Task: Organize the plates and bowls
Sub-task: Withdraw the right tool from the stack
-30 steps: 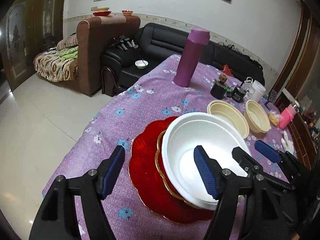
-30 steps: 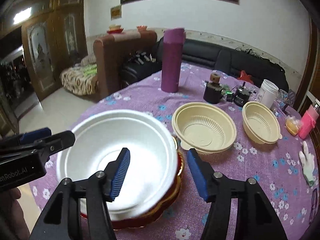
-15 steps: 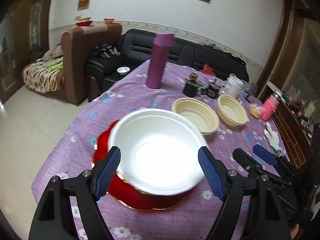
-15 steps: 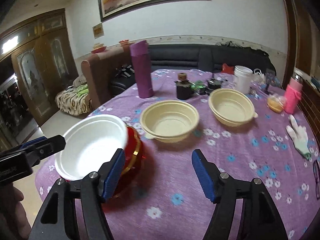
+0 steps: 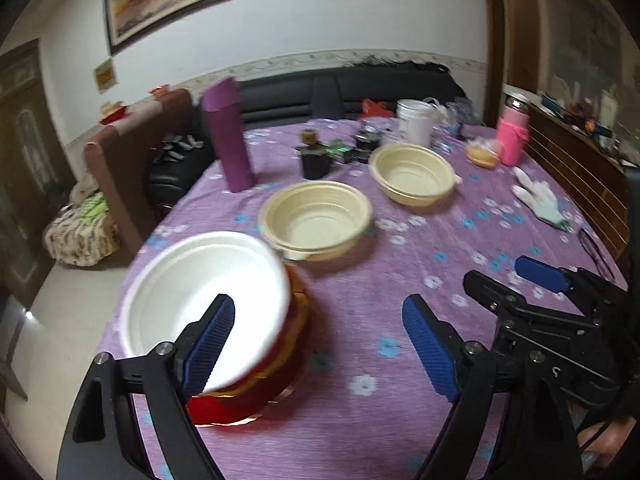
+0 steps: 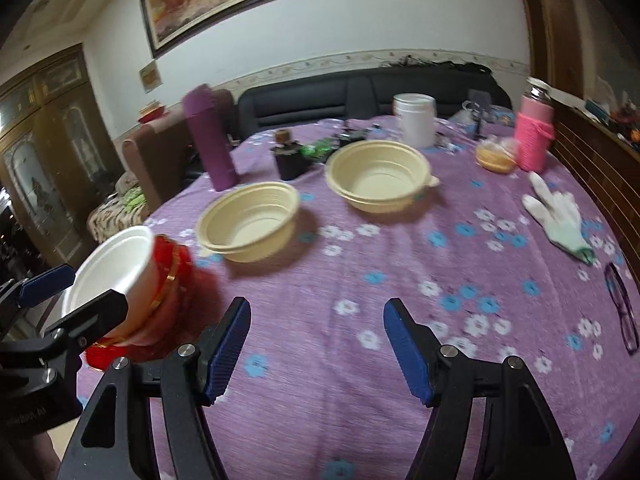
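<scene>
A white bowl (image 5: 200,292) sits on stacked red plates (image 5: 280,364) at the near left of the purple table; the stack also shows in the right wrist view (image 6: 120,276). Two cream bowls stand beyond, one nearer (image 5: 316,218) (image 6: 250,224) and one farther (image 5: 414,174) (image 6: 378,174). My left gripper (image 5: 320,344) is open and empty, its left finger in front of the white bowl. My right gripper (image 6: 316,348) is open and empty over bare cloth, right of the stack.
A purple flask (image 5: 230,134), a dark jar (image 5: 314,158), a white tub (image 5: 416,122), a pink bottle (image 5: 512,138) and a bun in a bag (image 6: 496,154) stand at the back. A white glove (image 6: 556,216) and glasses (image 6: 620,308) lie at right. A black sofa (image 6: 320,100) is behind.
Both grippers have pulled back and swung right, away from the white bowl and plate stack. The stack now sits at the left of both views. Both stay open.
</scene>
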`<state>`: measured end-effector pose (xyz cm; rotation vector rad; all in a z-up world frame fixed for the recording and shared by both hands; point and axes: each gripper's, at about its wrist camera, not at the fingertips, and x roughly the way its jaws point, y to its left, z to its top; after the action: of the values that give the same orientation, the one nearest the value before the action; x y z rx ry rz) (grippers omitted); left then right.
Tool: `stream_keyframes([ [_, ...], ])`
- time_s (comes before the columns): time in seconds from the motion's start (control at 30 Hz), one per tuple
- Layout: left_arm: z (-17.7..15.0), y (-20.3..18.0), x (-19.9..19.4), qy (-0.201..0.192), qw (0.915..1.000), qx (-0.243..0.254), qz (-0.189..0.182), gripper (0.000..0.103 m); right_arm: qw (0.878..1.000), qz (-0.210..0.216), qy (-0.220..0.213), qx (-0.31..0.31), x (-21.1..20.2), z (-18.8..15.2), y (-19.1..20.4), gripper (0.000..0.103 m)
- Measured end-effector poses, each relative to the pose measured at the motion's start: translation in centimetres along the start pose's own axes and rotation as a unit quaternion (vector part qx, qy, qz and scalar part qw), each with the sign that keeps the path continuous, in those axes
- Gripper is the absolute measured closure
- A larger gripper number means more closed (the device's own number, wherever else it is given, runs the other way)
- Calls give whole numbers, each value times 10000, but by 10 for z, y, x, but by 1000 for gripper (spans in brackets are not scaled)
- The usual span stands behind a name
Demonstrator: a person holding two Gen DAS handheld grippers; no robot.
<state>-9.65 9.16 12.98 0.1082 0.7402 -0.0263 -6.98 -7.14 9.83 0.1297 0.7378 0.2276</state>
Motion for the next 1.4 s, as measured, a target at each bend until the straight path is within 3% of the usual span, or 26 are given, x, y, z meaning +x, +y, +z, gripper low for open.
stream_keyframes([
  [0.3, -2, -31, 12, 184, 9991, 249, -294, 18, 9976, -145, 322, 596, 8, -21, -52, 29],
  [0.5, -1, -39, 17, 203, 9984, 230, -481, 18, 9976, -467, 293, 414, -13, -17, -72, 29],
  [0.63, 0, -44, 16, 157, 9988, 225, -399, 18, 9959, -807, 162, 381, -33, -12, -93, 27],
  [0.7, 0, -45, 13, 122, 9993, 205, -286, 18, 9957, -653, 156, 632, -37, -14, -98, 27],
  [0.8, -1, -40, 11, 40, 9998, 216, 24, 18, 9960, -251, 248, 816, -28, -19, -91, 27],
  [1.03, -1, -16, 11, -87, 9988, 118, 471, 18, 9981, 54, 474, 402, 1, -16, -40, 27],
  [1.4, -3, -5, 24, 135, 9998, 25, 159, 18, 9982, 30, 570, 193, 16, -6, -17, 26],
])
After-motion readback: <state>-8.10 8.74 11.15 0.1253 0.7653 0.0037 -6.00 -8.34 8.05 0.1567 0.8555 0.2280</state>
